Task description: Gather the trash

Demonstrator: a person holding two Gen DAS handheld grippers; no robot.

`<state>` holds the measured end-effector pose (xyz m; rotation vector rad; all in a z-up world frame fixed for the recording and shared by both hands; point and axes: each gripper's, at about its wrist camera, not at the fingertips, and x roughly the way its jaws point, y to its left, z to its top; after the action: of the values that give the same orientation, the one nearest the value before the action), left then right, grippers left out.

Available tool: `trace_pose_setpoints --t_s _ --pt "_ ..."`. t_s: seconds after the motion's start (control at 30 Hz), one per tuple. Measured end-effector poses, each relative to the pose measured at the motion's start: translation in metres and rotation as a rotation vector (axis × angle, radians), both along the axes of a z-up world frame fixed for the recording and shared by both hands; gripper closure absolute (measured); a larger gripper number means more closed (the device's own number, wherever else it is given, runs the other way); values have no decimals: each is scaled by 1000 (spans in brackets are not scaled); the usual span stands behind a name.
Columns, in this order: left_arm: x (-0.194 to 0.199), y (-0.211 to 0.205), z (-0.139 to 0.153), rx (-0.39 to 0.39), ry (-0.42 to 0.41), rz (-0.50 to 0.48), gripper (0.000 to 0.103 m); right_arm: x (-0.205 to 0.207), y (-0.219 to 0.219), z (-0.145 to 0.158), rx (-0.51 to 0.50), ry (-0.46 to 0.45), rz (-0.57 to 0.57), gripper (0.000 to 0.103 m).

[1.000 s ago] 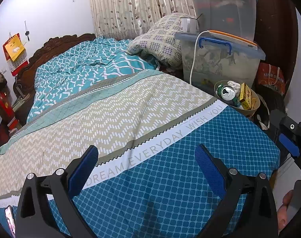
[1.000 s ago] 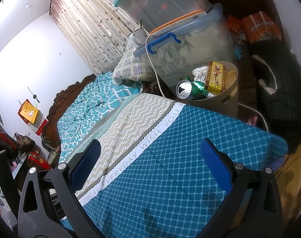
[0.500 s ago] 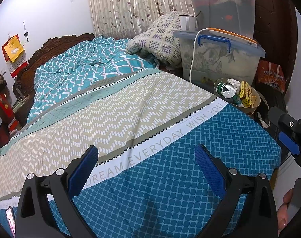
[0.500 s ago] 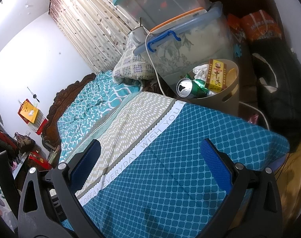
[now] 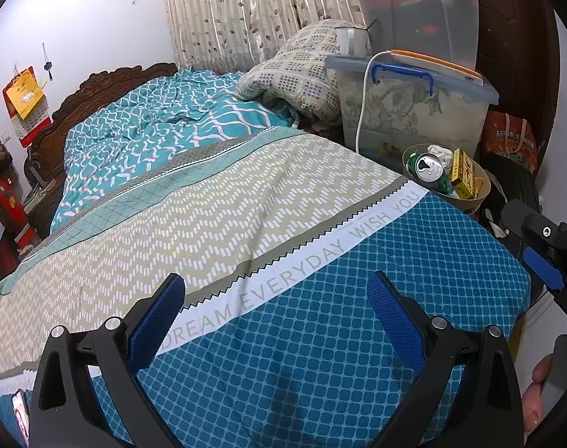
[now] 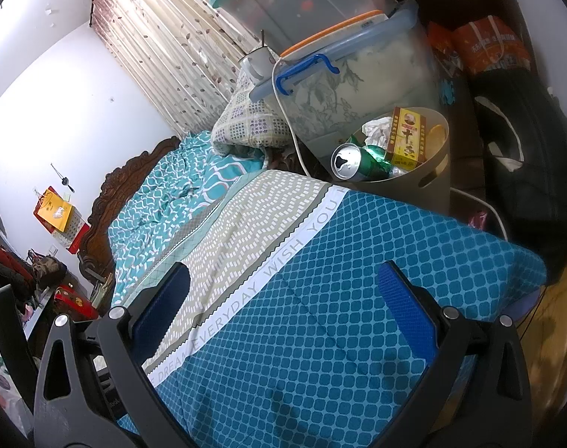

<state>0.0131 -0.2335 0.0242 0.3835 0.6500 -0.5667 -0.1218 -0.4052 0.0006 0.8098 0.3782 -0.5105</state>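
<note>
I see a bedroom with a bed (image 5: 246,194) under a patterned cover, a carved wooden headboard (image 5: 108,86) at the far end and a curtain (image 5: 246,11) behind it. In my left wrist view, the left gripper (image 5: 276,321) hangs over the blue part of the cover, its fingers (image 5: 156,321) spread wide and holding nothing. Beside the bed, at the right, stands the trash bin (image 5: 481,190), which holds a drink can (image 5: 429,167), a yellow box (image 5: 464,173) and crumpled paper (image 5: 438,151). Just behind the bin is a clear storage box (image 5: 414,112) with a white cable (image 5: 362,100) hanging over it. The right gripper (image 5: 541,261) shows at the right edge of this view. In my right wrist view, the right gripper (image 6: 283,310) is also above the blue cover, its fingers (image 6: 406,310) wide apart and empty. The trash bin (image 6: 432,183) stands just beside the edge of the bed (image 6: 358,298), with the drink can (image 6: 354,162) lying at its rim, its open end turned toward the camera, and the yellow box (image 6: 408,138) standing upright behind it.
</note>
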Motion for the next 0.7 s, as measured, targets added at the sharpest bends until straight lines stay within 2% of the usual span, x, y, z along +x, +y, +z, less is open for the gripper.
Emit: trace_pose_setpoints --t_s 0.7 --pt "-6 0 0 9 -10 -30 9 -1 -1 -2 4 2 0 3"
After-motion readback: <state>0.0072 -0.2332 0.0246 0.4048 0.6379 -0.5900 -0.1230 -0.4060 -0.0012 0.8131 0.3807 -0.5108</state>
